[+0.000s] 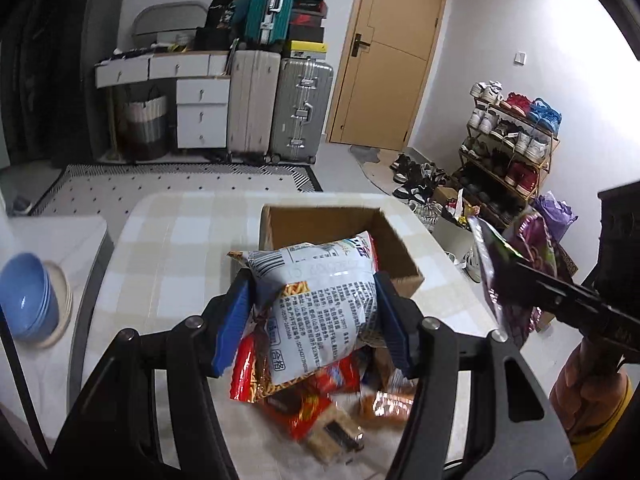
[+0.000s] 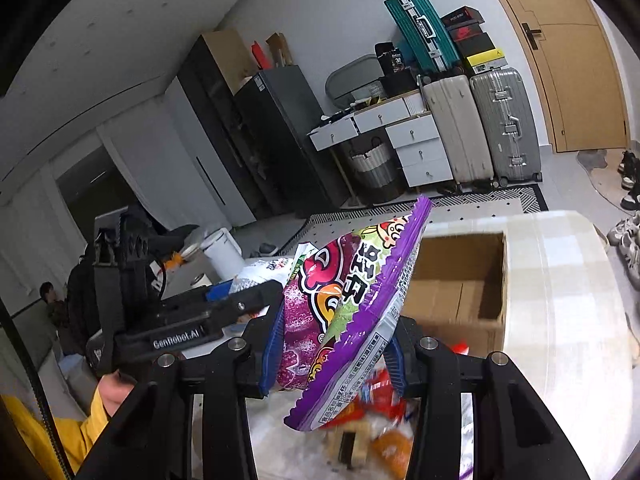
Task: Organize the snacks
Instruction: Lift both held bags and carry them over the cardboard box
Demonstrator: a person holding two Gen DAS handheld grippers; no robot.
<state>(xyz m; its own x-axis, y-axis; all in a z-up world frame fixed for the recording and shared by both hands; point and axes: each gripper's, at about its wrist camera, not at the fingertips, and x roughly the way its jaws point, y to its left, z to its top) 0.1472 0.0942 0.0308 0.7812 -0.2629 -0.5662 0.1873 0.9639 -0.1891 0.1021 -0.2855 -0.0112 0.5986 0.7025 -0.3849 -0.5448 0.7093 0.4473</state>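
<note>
Left hand-held gripper (image 1: 314,316) clamped a white printed snack bag (image 1: 320,300), right hand-held gripper (image 2: 332,356) gripped a purple candy packet (image 2: 352,304), open brown cardboard box (image 1: 396,248) just beyond on the checked bench (image 1: 168,248).

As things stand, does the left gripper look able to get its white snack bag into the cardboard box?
Probably yes. The left gripper holds the white snack bag lifted just in front of the cardboard box, whose top is open, and nothing stands between them.

"GenRobot.AI" on left tool (image 2: 176,334); "36" on black box (image 2: 394,58); "合格" on white snack bag (image 1: 316,300).
</note>
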